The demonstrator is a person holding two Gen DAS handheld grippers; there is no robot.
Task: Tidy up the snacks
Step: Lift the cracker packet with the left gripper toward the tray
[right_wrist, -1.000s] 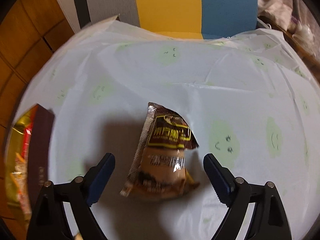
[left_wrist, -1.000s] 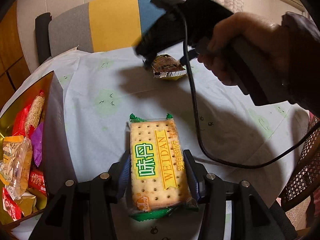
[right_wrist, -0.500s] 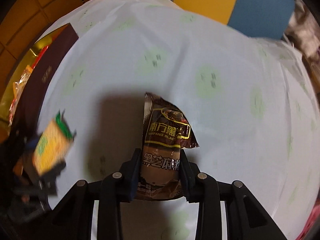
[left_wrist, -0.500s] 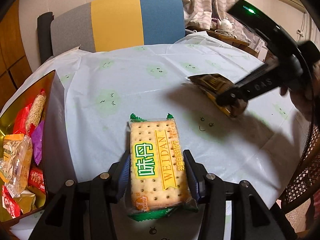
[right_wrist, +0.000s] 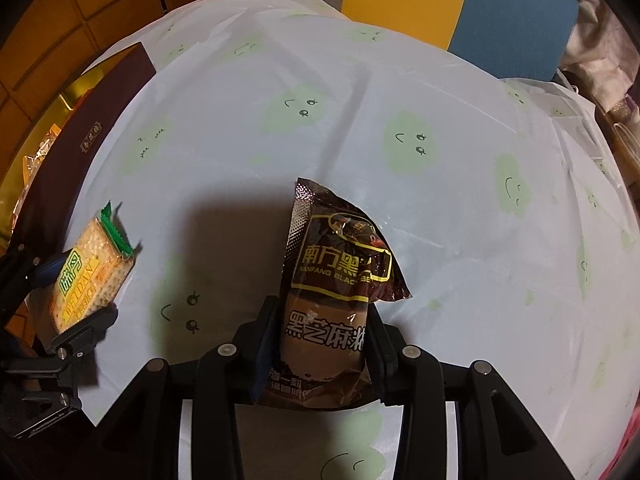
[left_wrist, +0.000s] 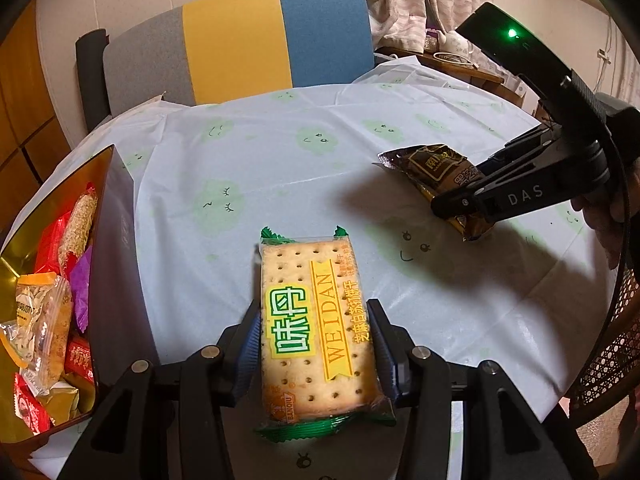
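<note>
My left gripper (left_wrist: 314,344) is shut on a cracker packet (left_wrist: 312,320) with a yellow label and green ends, held above the table. It also shows in the right wrist view (right_wrist: 86,276) at the left. My right gripper (right_wrist: 322,344) is shut on a dark brown sesame-paste sachet (right_wrist: 332,280), lifted off the cloth. In the left wrist view the sachet (left_wrist: 436,170) hangs from the right gripper (left_wrist: 460,200) at the right. An open gold-lined snack box (left_wrist: 100,200) stands at the left, holding several wrapped snacks (left_wrist: 48,312).
The round table has a pale blue cloth (left_wrist: 300,168) with green cloud faces. A grey, yellow and blue chair back (left_wrist: 240,40) stands behind it. The box's dark wall (right_wrist: 80,136) is left of the right gripper. A wicker chair (left_wrist: 608,352) is at the right.
My right gripper closed on the brown sachet, lifted it and carried it to the right side of the table. My left gripper has kept hold of the cracker packet.
</note>
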